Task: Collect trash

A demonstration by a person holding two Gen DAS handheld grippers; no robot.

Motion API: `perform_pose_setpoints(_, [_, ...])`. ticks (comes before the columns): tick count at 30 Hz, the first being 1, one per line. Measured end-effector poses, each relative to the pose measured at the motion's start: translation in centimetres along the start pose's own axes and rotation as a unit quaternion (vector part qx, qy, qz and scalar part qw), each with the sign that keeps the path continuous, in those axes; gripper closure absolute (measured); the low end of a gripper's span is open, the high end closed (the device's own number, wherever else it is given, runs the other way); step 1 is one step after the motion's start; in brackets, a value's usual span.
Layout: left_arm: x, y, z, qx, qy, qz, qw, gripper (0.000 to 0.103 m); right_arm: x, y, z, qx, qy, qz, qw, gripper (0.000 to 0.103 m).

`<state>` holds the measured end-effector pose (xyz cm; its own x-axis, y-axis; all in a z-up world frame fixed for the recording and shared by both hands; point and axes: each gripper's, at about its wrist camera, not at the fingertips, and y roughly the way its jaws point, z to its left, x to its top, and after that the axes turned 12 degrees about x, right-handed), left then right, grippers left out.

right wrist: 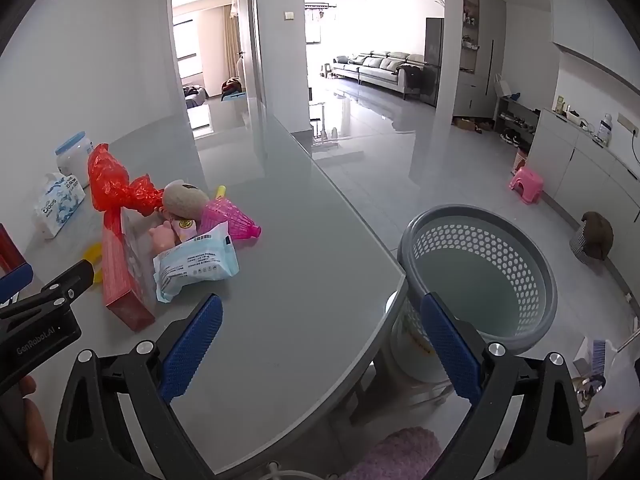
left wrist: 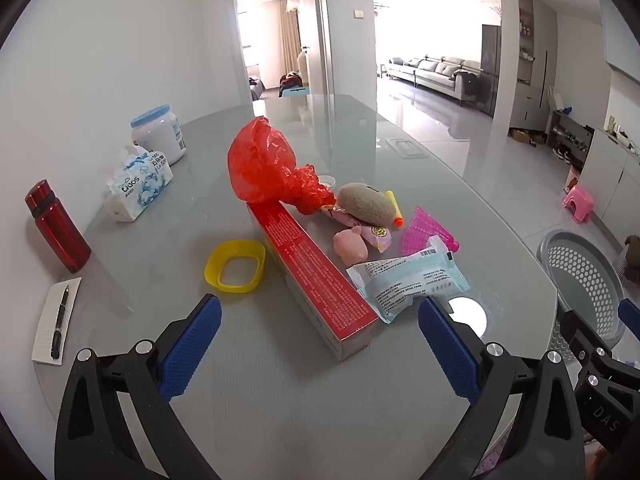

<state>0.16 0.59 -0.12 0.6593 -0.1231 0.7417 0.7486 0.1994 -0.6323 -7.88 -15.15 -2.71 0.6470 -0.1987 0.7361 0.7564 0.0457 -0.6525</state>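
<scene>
Red and long, the box (left wrist: 316, 276) lies on the grey tabletop (left wrist: 280, 392) just ahead of the left gripper (left wrist: 320, 336), whose blue fingers (left wrist: 192, 344) are spread and empty; a crumpled red bag (left wrist: 264, 168) rests at the box's far end and a pale blue packet (left wrist: 408, 280) beside it. In the right wrist view the right gripper (right wrist: 320, 336) hangs over the tabletop's edge, fingers (right wrist: 452, 348) spread and empty, with the box (right wrist: 120, 276) far left and the grey basket (right wrist: 480, 276) off the edge.

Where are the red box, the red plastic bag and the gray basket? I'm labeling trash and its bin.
red box (left wrist: 316, 276): left wrist view, its top face.
red plastic bag (left wrist: 260, 160): left wrist view, its bulging part.
gray basket (right wrist: 520, 240): right wrist view, inner perforated wall.
</scene>
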Motion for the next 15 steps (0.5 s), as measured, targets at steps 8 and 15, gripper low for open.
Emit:
perform_pose_setpoints(8, [-0.11,-0.09,-0.19,-0.001,0.004,-0.002,1.0,0.006,-0.09,-0.1,-0.07,0.001,0.0,-0.002,1.0,0.008])
perform_pose_setpoints(15, [-0.1,-0.43,-0.31,0.002,0.005,-0.008,1.0,0.006,-0.04,-0.06,-0.07,0.002,-0.002,0.002,1.0,0.008])
